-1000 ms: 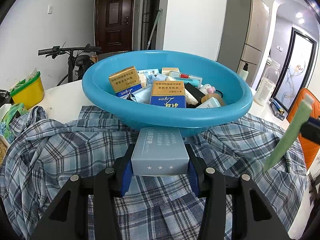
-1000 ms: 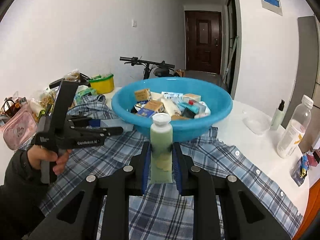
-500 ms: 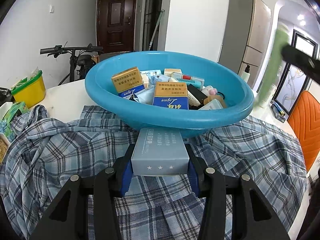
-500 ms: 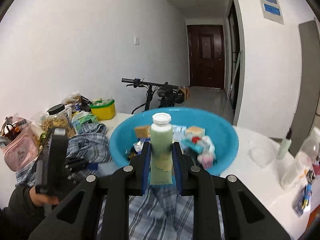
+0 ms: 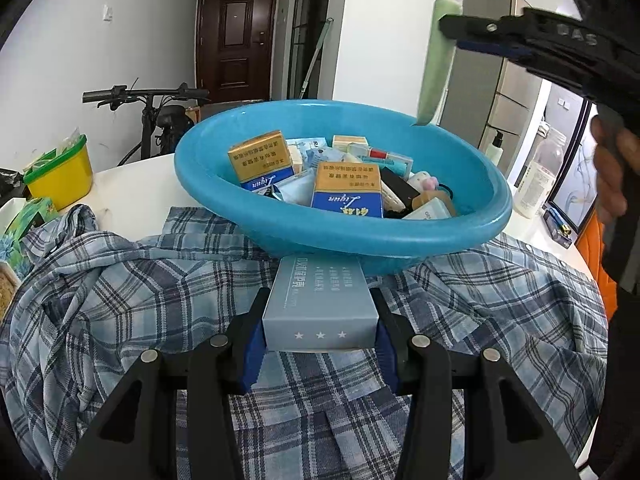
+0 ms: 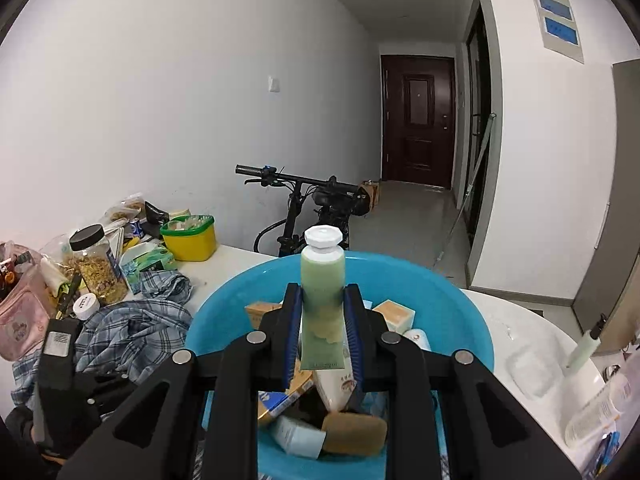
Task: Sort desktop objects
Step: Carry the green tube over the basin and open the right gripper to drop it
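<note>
A blue plastic basin full of small boxes and packets sits on a plaid shirt on a white table. My left gripper is shut on a grey-blue box, held low just in front of the basin. My right gripper is shut on a green tube with a white cap, held above the basin. In the left wrist view the right gripper and the green tube hang over the basin's far right rim.
A yellow tub and snack packs stand at the table's left. Bottles stand at the right. A bicycle and a dark door lie behind the table.
My right gripper rose with the green tube from the shirt beside the basin to above the basin. My left gripper stayed put with the box.
</note>
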`<action>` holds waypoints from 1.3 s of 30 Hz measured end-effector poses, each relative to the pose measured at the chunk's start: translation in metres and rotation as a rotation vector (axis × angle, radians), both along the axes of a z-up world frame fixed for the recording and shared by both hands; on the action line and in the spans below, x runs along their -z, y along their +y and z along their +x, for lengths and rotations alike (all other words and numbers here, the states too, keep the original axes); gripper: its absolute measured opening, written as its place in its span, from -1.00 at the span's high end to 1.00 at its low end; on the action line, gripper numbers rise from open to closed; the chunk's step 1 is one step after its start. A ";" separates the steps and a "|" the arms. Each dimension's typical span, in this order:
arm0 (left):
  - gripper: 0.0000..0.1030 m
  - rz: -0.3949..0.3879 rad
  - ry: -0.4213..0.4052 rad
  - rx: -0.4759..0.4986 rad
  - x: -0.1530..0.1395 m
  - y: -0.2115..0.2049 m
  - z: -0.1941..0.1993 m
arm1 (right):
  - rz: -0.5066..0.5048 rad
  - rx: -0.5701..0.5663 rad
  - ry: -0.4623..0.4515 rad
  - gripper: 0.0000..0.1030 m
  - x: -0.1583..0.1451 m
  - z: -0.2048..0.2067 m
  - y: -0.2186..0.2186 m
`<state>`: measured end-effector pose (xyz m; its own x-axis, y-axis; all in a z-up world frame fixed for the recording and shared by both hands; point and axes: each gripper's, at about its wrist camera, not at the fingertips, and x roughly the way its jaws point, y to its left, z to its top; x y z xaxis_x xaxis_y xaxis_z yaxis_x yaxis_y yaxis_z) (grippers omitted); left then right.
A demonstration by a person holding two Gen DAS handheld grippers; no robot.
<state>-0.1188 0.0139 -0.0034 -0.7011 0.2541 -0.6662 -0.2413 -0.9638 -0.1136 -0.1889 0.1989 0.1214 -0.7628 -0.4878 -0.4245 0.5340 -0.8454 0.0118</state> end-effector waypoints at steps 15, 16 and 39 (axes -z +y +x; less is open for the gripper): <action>0.05 -0.002 -0.005 -0.001 0.002 -0.001 0.000 | 0.003 -0.012 -0.021 0.60 0.016 -0.014 0.003; 0.05 -0.005 -0.004 -0.001 0.002 -0.001 0.000 | 0.002 -0.013 -0.017 0.60 0.015 -0.013 0.002; 0.05 0.005 -0.009 0.002 0.004 -0.001 0.000 | 0.017 0.030 0.007 -0.99 0.020 -0.002 0.015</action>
